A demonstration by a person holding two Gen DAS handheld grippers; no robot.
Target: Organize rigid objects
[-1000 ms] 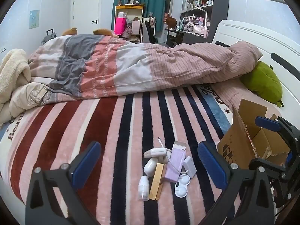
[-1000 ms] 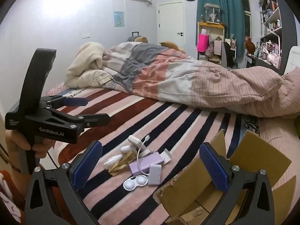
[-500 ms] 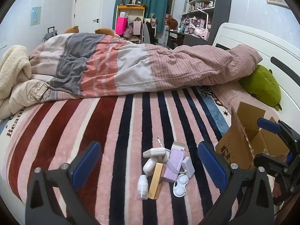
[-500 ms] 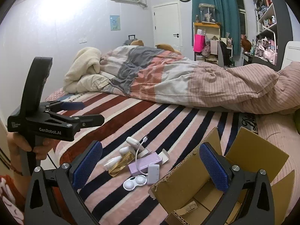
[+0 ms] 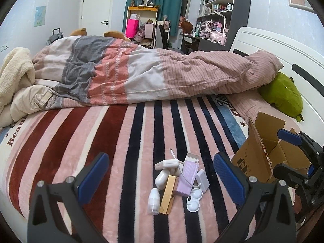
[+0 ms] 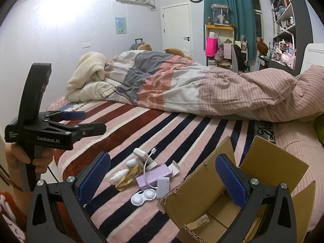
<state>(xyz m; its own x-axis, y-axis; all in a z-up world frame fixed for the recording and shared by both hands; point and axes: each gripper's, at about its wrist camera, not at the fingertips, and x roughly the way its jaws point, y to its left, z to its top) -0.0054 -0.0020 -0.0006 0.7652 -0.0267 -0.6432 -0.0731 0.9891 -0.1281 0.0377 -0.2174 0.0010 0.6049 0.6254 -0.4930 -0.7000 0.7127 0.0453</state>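
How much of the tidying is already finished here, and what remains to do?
Nothing looks packed yet: the cardboard box stands open, and only a loose scrap of cardboard shows in the part of its inside that is visible. In hand: nothing; the left gripper and right gripper are both open and empty. Left: the whole pile on the striped blanket, including the purple box, gold box and small bottle.

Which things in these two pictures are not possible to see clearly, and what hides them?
- Cardboard box floor: right wrist view, partly hidden by its front wall and the right gripper.
- Same box: left wrist view, its inside hidden by its wall and the right gripper's body.
- Print on the purple box: too small in both views.
- White cable: its lower end is lost among the pile.
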